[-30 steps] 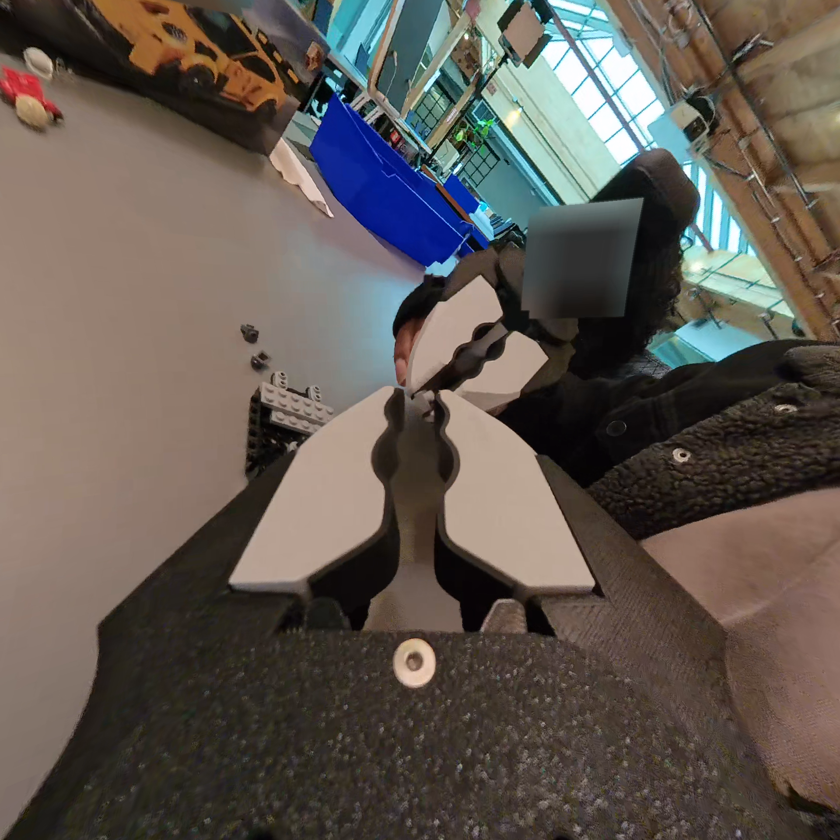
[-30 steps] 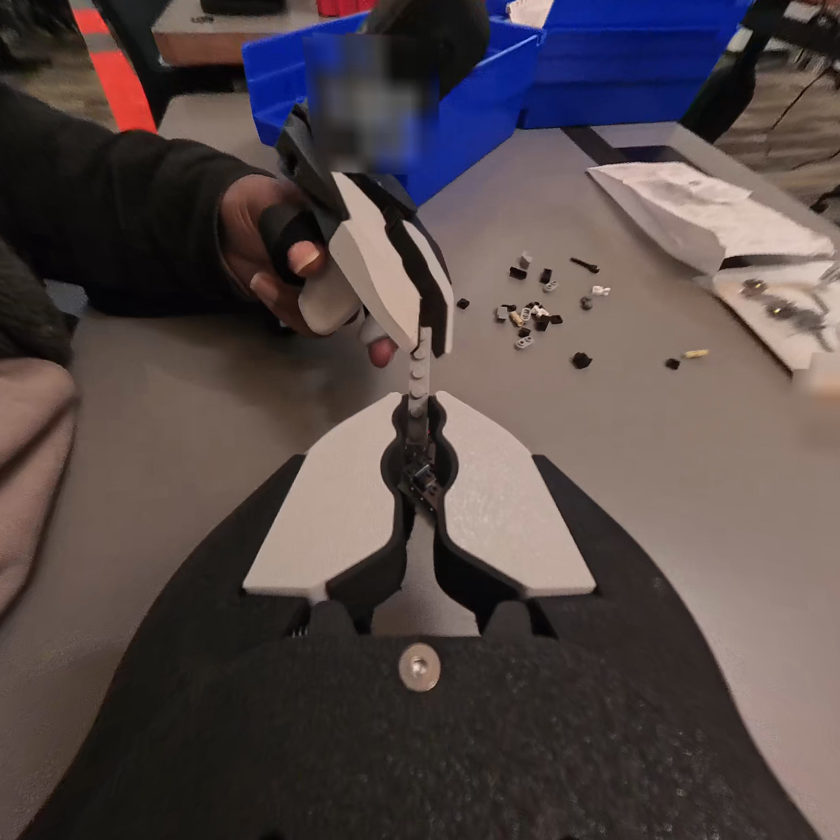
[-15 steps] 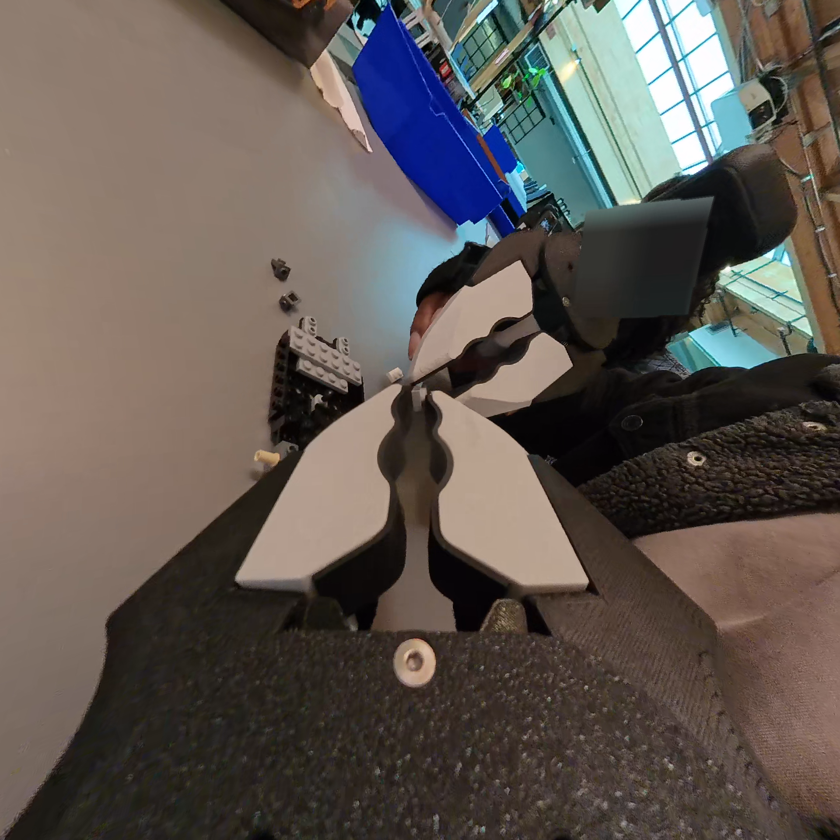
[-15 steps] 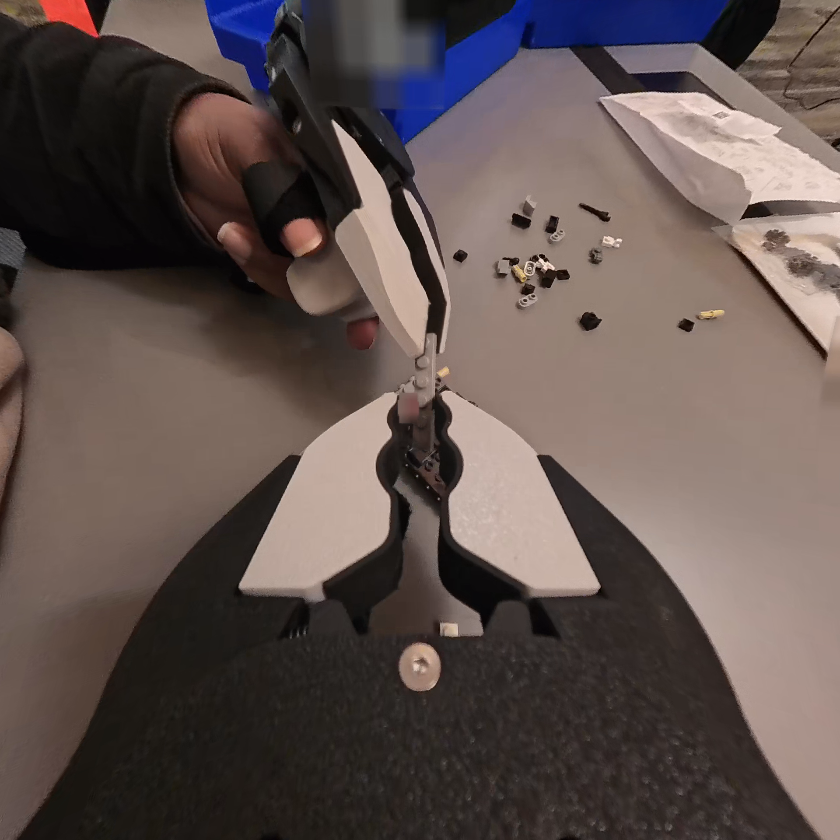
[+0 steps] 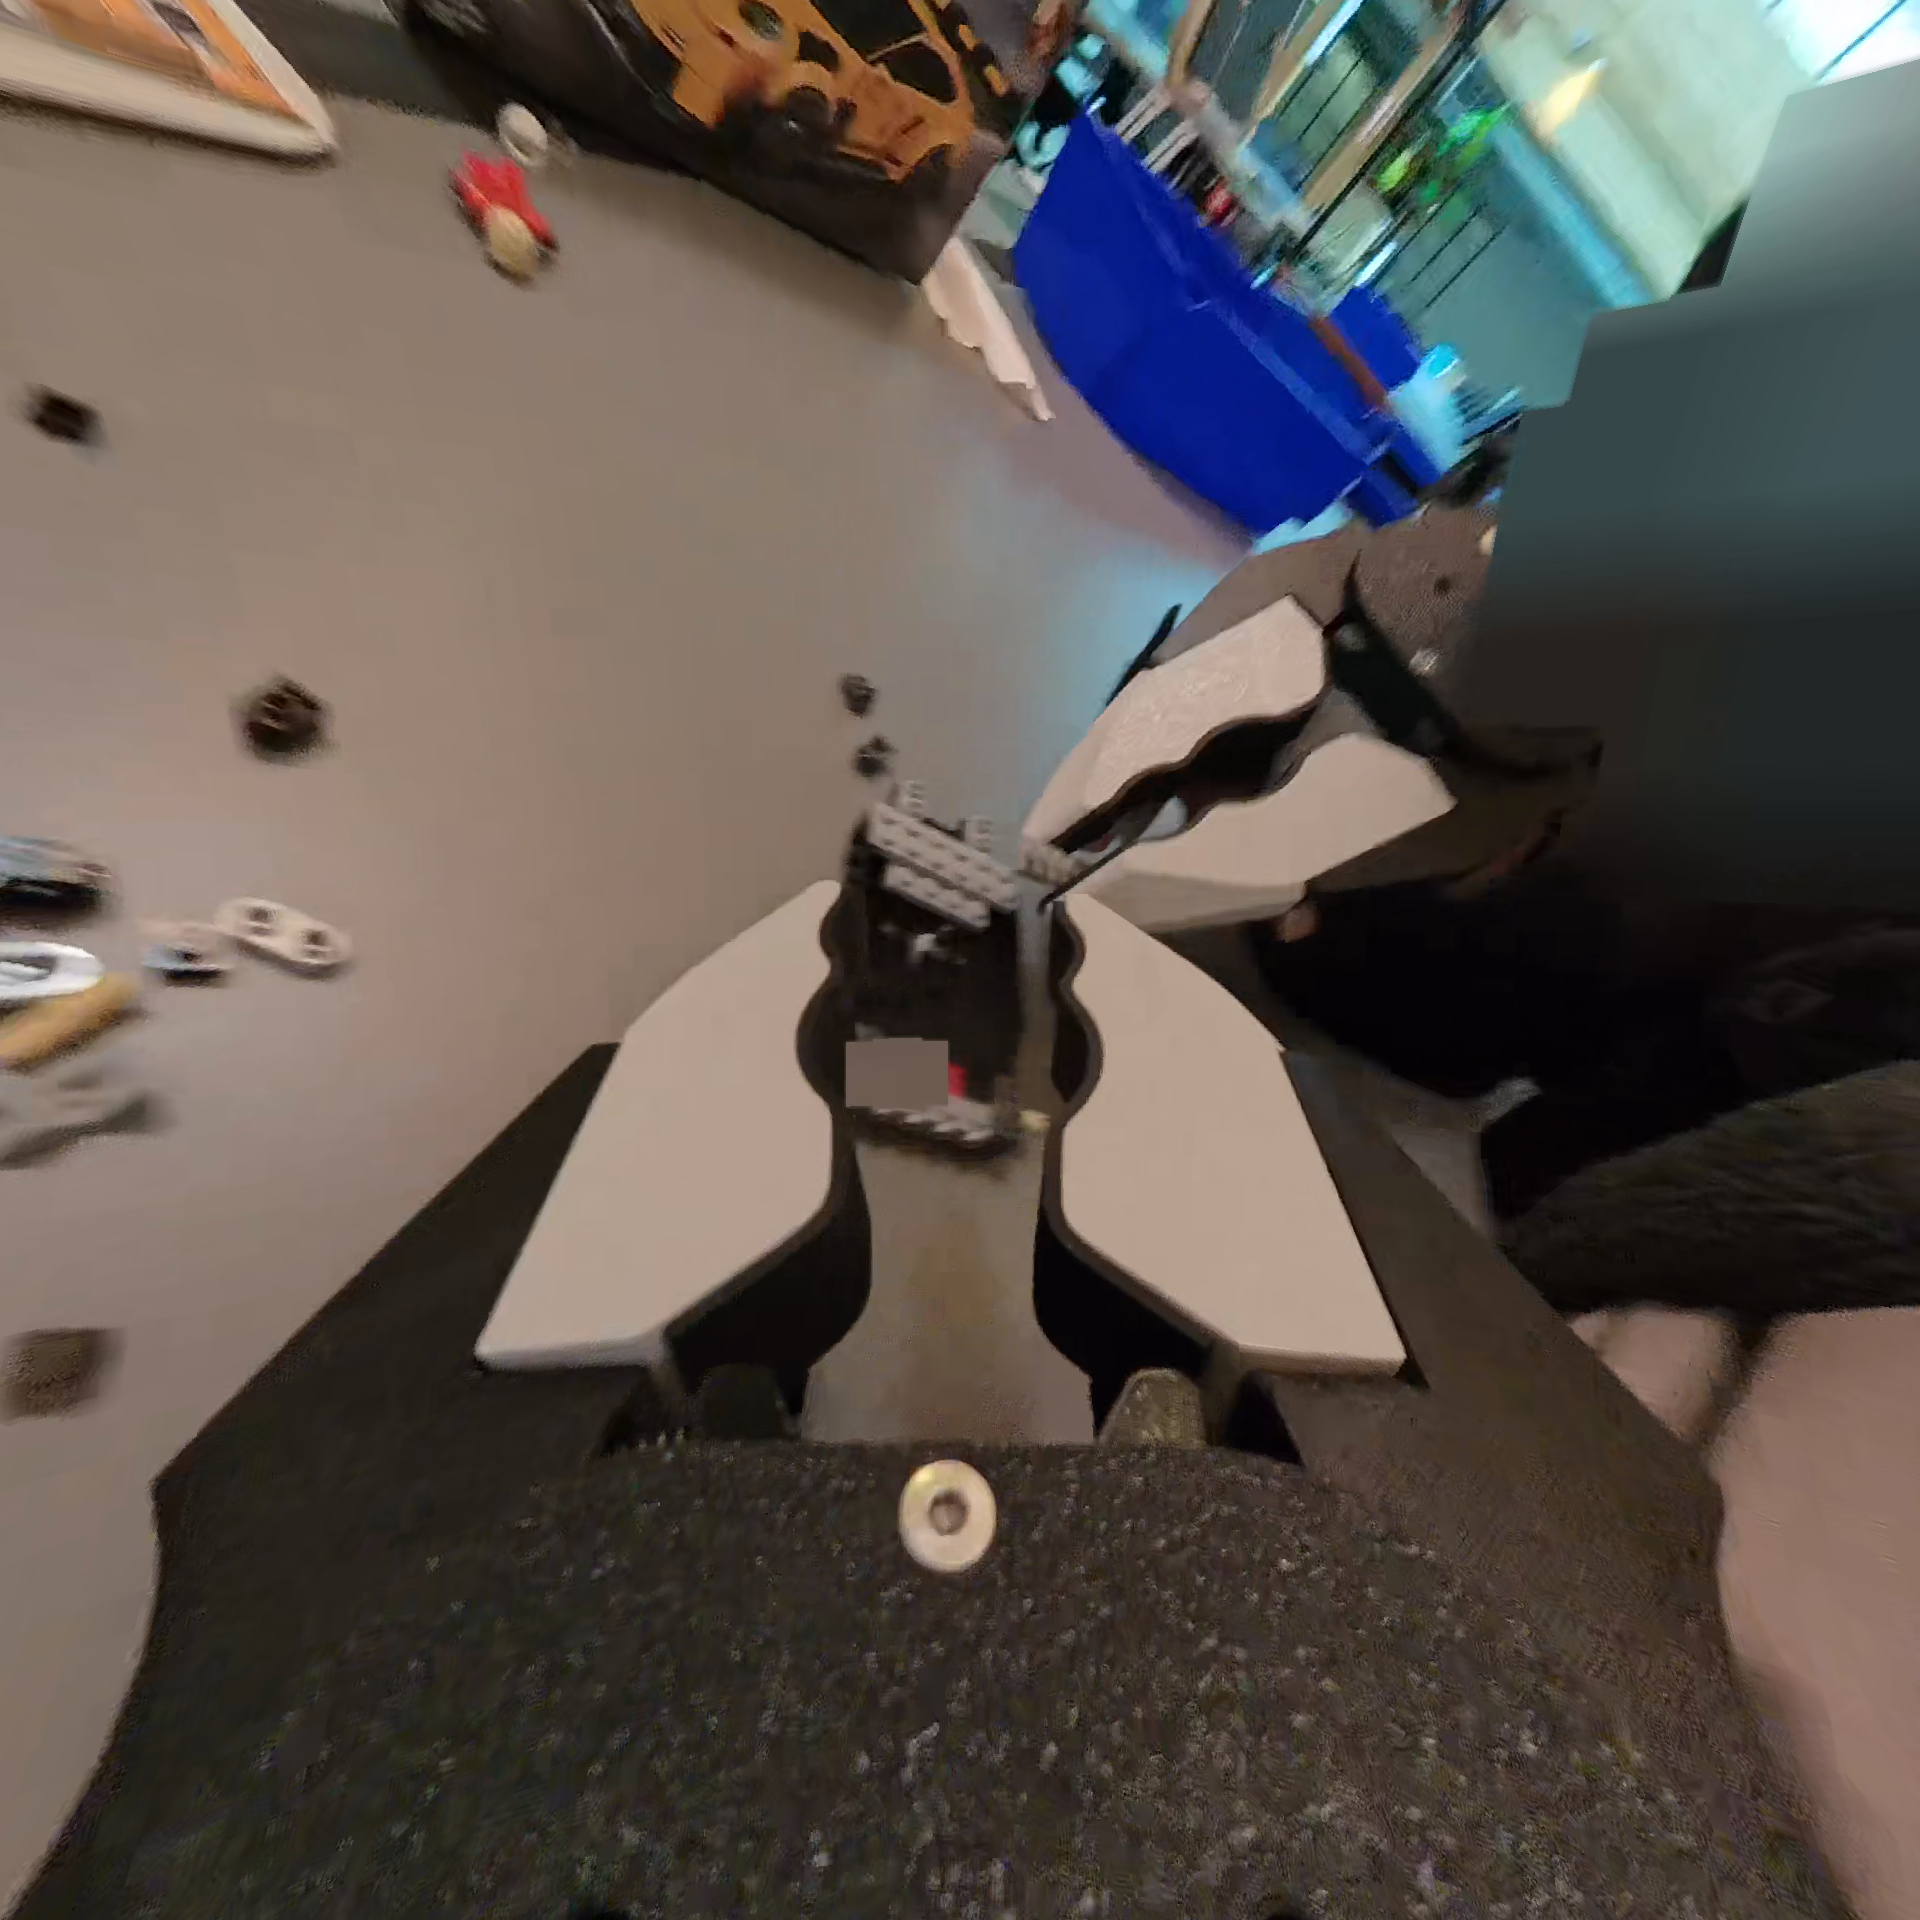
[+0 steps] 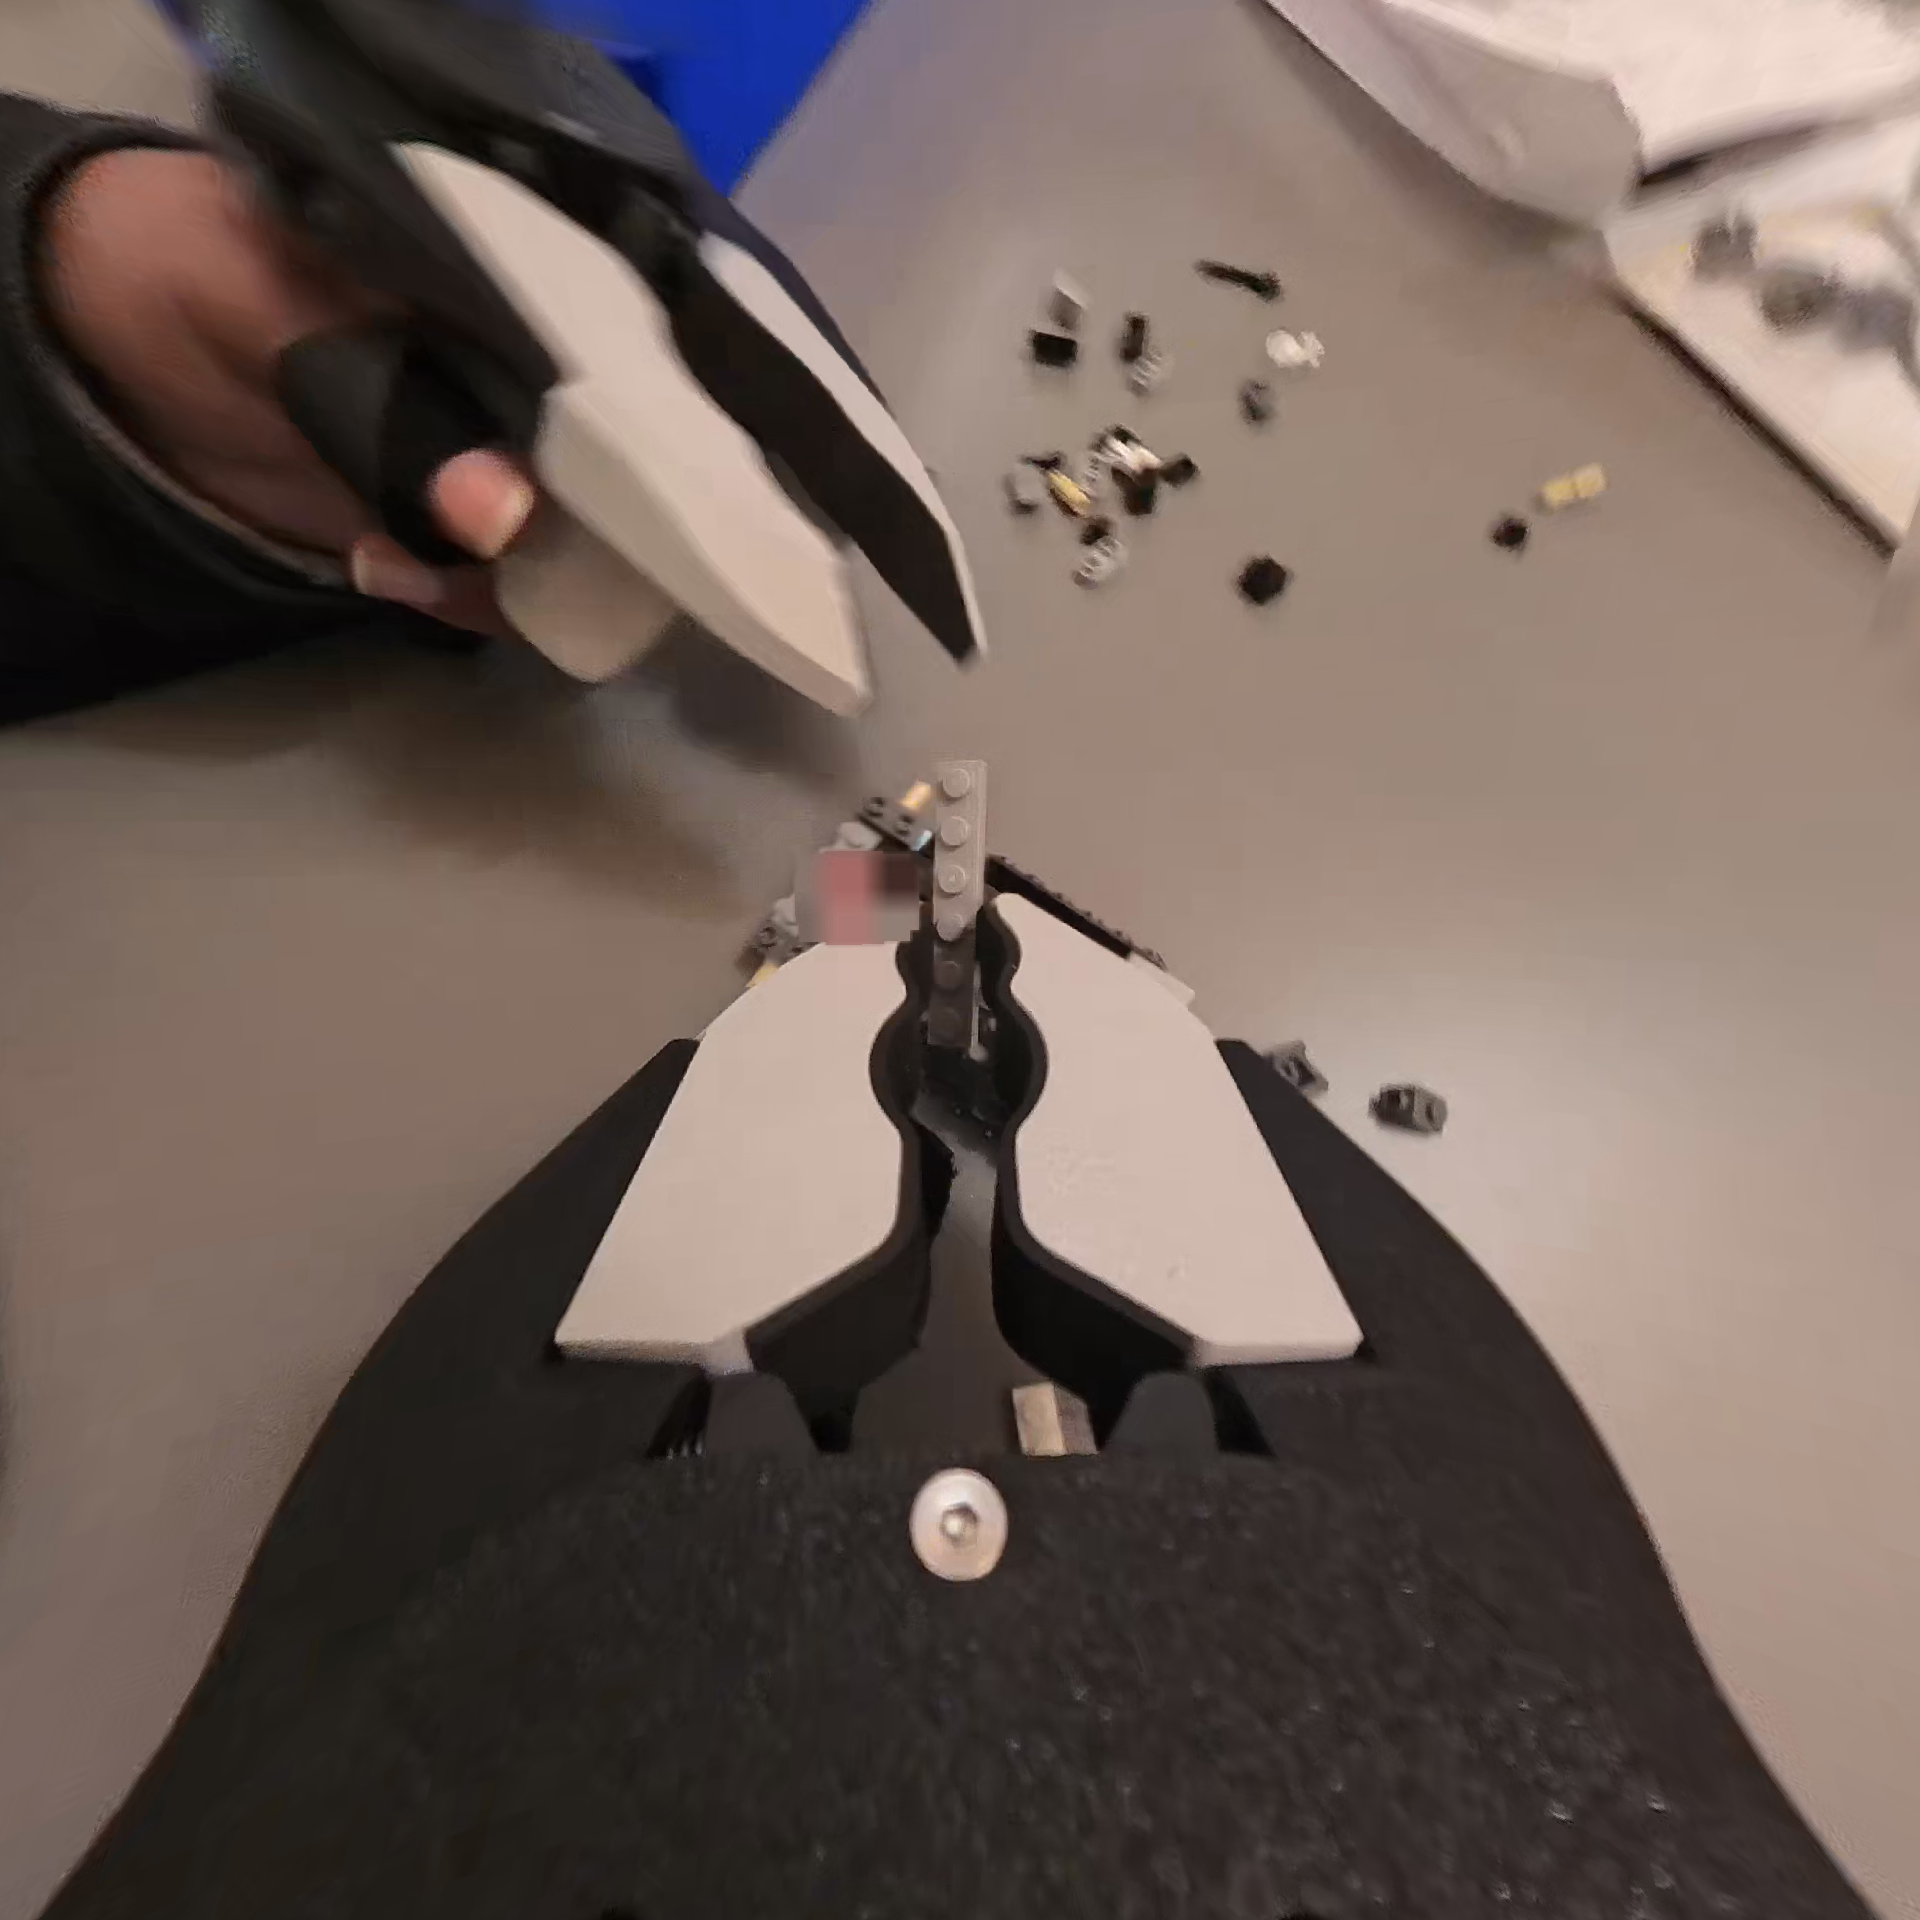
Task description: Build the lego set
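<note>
My right gripper (image 6: 951,925) is shut on a long grey studded plate (image 6: 958,852) that sticks out past its fingertips. My left gripper (image 5: 940,904) is open and empty. In the right wrist view the left gripper (image 6: 914,665) hangs up and to the left of the plate's free end, apart from it. A black and grey lego assembly (image 5: 935,873) lies on the grey table (image 5: 520,540) and shows through the gap between the left fingers. It also shows just behind the right fingertips (image 6: 883,821). In the left wrist view the right gripper (image 5: 1039,868) is beside the assembly's right edge.
Several small loose pieces (image 6: 1112,478) lie scattered on the table beyond the grippers, with more at the left (image 5: 281,930). White paper sheets and bags (image 6: 1558,94) lie at the far right. A blue bin (image 5: 1174,343) and a box showing a yellow car (image 5: 779,83) stand at the back. The gap from one gripper's tips to the other's is roughly 4 cm. The yellow car (image 5: 779,83) is about 40 cm from both grippers' fingertips.
My left gripper has let go of the plate's far end, opened and drawn away up and to the left. My right gripper still holds the plate, now lower, over the assembly.
</note>
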